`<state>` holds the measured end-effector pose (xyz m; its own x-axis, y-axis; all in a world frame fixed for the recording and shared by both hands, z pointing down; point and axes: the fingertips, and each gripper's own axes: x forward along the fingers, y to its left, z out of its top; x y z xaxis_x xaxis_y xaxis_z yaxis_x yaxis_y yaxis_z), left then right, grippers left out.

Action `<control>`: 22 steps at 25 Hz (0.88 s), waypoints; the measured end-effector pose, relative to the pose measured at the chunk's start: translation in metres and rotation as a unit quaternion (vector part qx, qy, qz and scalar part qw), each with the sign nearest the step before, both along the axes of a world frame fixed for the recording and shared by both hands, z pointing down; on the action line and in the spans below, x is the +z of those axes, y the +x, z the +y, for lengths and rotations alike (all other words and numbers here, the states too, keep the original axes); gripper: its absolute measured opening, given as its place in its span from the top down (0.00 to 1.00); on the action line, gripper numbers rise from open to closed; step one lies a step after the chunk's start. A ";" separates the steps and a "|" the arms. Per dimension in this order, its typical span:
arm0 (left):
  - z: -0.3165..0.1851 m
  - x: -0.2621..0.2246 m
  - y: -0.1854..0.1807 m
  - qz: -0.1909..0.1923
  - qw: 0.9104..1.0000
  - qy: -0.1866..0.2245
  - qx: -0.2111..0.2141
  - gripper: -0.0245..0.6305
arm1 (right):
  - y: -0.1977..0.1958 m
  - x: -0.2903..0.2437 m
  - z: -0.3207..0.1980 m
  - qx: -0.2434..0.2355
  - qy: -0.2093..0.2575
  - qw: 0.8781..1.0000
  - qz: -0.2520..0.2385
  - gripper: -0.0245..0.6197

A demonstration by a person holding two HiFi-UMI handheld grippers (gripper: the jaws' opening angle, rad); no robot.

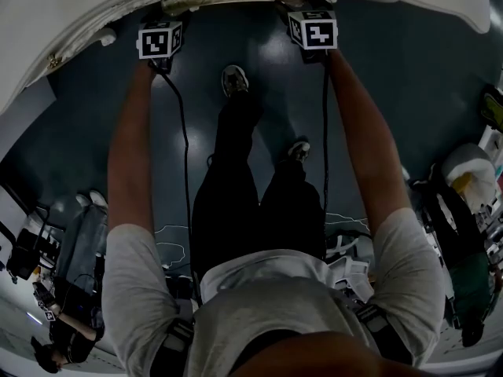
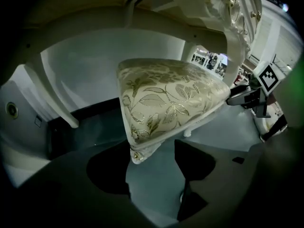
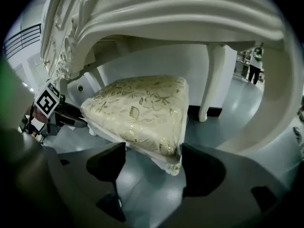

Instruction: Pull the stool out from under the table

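Now comes the grasp: the stool [image 2: 166, 99] sits tucked under the table [image 3: 180, 13], with 1 seat corner between the spread, unclenched jaws of the left gripper [image 2: 152, 172] and another between the right gripper's [image 3: 154, 170]. Next, both should clamp the seat edge, then draw back evenly.

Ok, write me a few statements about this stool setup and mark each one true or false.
1. The stool has a leaf-patterned seat. True.
2. The stool stands out in the open. False: it sits under the white table.
3. The left claw is open, with a seat corner between its jaws. True.
4. The right claw is shut on a table leg. False: it is open around another seat corner.
5. The floor is pale wood. False: it is dark and glossy.
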<state>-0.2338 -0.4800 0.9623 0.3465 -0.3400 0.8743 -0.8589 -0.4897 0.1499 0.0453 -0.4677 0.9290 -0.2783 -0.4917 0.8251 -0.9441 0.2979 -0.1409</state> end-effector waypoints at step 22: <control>0.040 0.003 0.002 -0.022 0.999 -0.008 -0.029 0.53 | -0.001 0.003 0.033 -0.026 -0.010 1.000 0.008 0.39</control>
<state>-0.2315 -0.4404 0.9649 0.2869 -0.3444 0.8939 -0.8918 -0.4367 0.1180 0.0440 -0.4346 0.9321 -0.2906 -0.4599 0.8391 -0.9294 0.3443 -0.1331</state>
